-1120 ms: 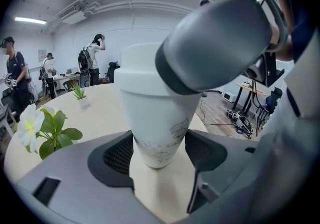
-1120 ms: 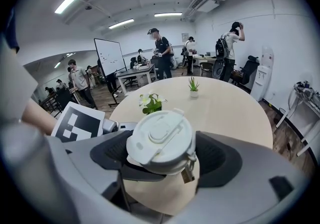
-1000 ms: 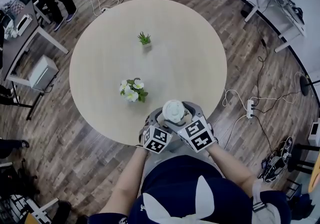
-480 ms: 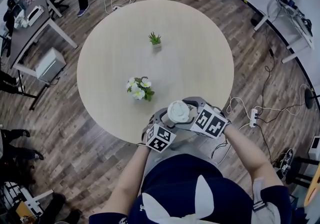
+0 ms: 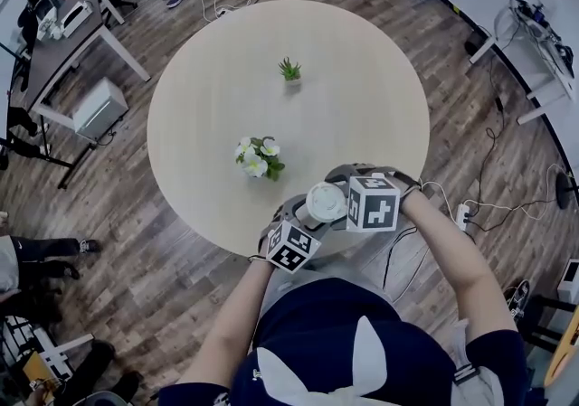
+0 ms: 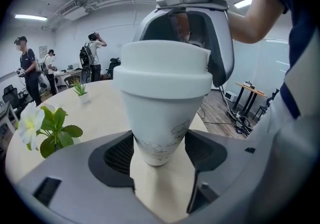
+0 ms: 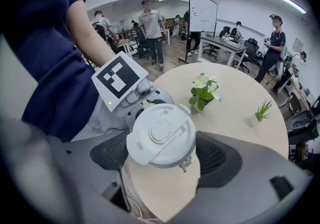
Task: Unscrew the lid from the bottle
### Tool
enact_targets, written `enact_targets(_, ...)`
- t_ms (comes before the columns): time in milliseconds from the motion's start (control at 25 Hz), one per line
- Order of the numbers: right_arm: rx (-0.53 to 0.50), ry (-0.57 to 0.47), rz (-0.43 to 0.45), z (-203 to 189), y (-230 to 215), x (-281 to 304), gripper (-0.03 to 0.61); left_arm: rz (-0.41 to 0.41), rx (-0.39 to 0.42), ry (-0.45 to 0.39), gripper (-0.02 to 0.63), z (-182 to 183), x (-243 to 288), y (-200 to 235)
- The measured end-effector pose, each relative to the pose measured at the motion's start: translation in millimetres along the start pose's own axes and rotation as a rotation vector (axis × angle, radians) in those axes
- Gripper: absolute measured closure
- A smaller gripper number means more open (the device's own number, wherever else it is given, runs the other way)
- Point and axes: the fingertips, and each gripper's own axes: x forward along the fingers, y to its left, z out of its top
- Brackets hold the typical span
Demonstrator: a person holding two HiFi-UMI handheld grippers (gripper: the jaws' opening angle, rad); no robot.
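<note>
My left gripper squeezes the bottle low down, over the near edge of the table. My right gripper pinches the lid. I should hold the bottle firm and twist only the lid.

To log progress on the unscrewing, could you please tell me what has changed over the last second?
The right tool, clamped on the lid, rolled around it; its marker cube swung forward over the table. The left tool kept holding the bottle in place, the lid stayed on, and both plants stayed put.
</note>
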Motion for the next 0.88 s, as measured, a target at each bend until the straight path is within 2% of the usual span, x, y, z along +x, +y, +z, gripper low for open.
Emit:
enact_targets(80,0.015,-0.029,-0.030,1,-1,-1,0.166,0.001,-0.002,0.001,0.290,0,0,0)
enact_targets(160,0.086,-0.112,-0.090,4,-4,-5,0.159,0.002,-0.005,0.004,0.290,1,1,0)
enact_targets(320,0.387,-0.413,-0.250,20,-16,-28,0.121,0.005,-0.013,0.008,0.290,1,0,0)
enact_targets(400,0.536,-0.514,-0.355,23,-20,-35,0.123,0.006,-0.015,0.009,0.290,0,0,0)
enact_targets(520,0.688,-0.543,-0.498,18,-24,-30,0.129,0.006,-0.019,0.009,0.290,1,0,1)
enact_targets(640,0.801,-0.558,-0.571,15,-28,-28,0.134,0.005,-0.021,0.010,0.289,2,0,0)
enact_targets(760,0.842,-0.524,-0.611,11,-32,-25,0.142,0.005,-0.021,0.008,0.290,1,1,-1)
enact_targets(880,0.850,-0.476,-0.616,10,-34,-18,0.145,0.004,-0.023,0.009,0.289,0,2,0)
